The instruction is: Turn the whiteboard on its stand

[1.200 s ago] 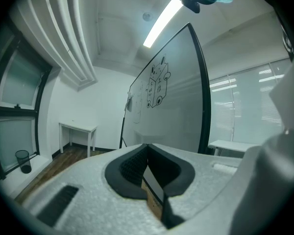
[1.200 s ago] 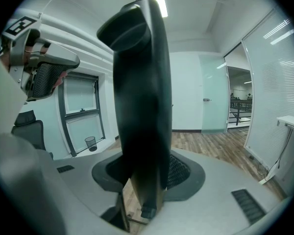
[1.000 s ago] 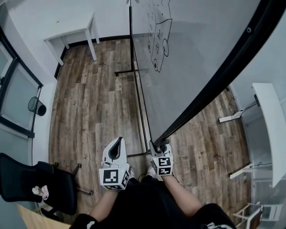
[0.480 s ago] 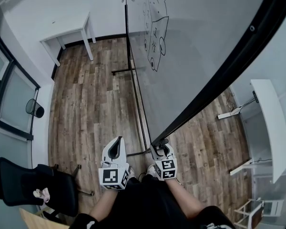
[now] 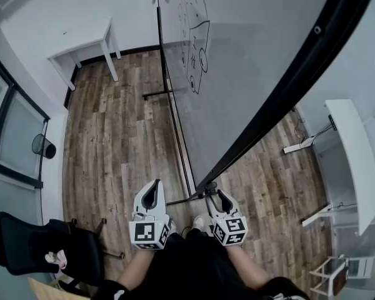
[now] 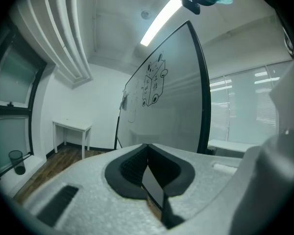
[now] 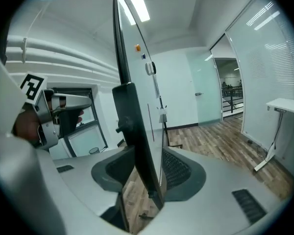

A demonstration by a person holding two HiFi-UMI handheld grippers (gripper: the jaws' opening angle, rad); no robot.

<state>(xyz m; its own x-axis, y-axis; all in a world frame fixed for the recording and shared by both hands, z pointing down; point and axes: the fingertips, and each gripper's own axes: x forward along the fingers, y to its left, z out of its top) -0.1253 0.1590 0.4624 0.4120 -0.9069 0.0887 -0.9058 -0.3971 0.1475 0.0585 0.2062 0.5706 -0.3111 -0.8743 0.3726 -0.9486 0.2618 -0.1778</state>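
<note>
The big whiteboard (image 5: 250, 61), with black drawings on it, hangs tilted on its black stand (image 5: 175, 124). Its black frame edge (image 5: 265, 105) runs down to a corner just ahead of me. My right gripper (image 5: 214, 195) sits at that corner with the frame edge (image 7: 134, 131) between its jaws. In the right gripper view (image 7: 147, 175) a gap shows between the frame and the right pad, so the pads do not press on it. My left gripper (image 5: 151, 195) is held to the left of the board, shut and empty. In the left gripper view (image 6: 148, 173) the whiteboard (image 6: 171, 102) stands ahead.
A white table (image 5: 81, 39) stands at the far wall. A black office chair (image 5: 44, 242) is at my left, with a waste bin (image 5: 42, 147) by the window. A white desk (image 5: 356, 149) and a power strip (image 5: 297, 147) are on the right. The floor is wood.
The right gripper's jaws have spread off the frame corner and its marker cube has shifted right. The board's drawn side has drifted left in view. The left gripper has stayed put.
</note>
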